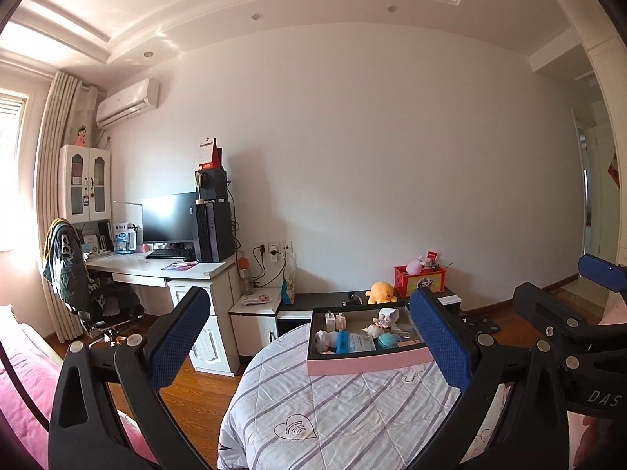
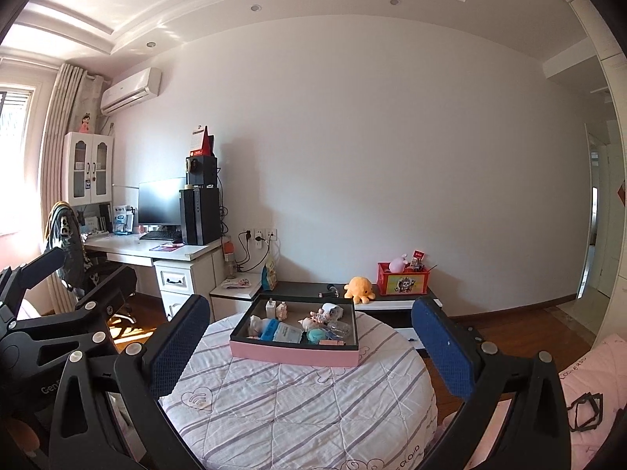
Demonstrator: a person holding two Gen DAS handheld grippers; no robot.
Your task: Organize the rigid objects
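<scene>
A pink tray [image 1: 364, 364] [image 2: 294, 354] with a dark rim sits on a round striped quilted surface [image 1: 333, 415] [image 2: 298, 403]. Inside it lie small items: white charger plugs [image 2: 271, 307], a white figurine [image 2: 254, 325], a blue-white packet [image 2: 286, 333], a teal round object [image 2: 314, 335], small toys and a clear bottle [image 2: 340, 328]. My left gripper [image 1: 309, 337] is open, held back from the tray, nothing between its blue pads. My right gripper [image 2: 309, 337] is open too, also short of the tray and empty. The other gripper shows at each view's edge.
Behind the tray stands a low dark bench [image 2: 305, 288] with a yellow plush octopus [image 2: 360, 288] and a red box [image 2: 401, 279] of toys. A white desk [image 2: 156, 250] with monitor and computer tower stands left, with an office chair [image 2: 70, 250]. Wooden floor surrounds the round surface.
</scene>
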